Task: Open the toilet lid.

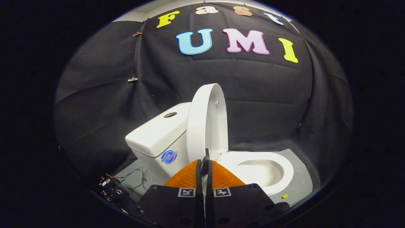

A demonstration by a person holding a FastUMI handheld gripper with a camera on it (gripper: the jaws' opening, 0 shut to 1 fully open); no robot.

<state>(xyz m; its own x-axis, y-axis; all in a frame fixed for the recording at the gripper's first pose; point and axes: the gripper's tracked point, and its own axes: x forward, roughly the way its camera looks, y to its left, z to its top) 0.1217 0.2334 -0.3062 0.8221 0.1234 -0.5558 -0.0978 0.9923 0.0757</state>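
A small white toilet stands on a grey mat just ahead of me. Its lid [206,123] is raised and stands nearly upright, leaning toward the tank [156,137] on the left. The seat ring and open bowl [278,172] lie uncovered to the right. My gripper [205,165] is low in front of the lid's base, and its fingers are pressed together with no gap. Nothing shows between them, and their tips point at the lid's lower edge near the hinge.
The tank top has a round flush button [170,114]. The grey mat [302,186] spreads under the toilet. Loose wires and a small dark device [110,188] lie on the floor left of the tank. Black cloth walls close in behind and on both sides.
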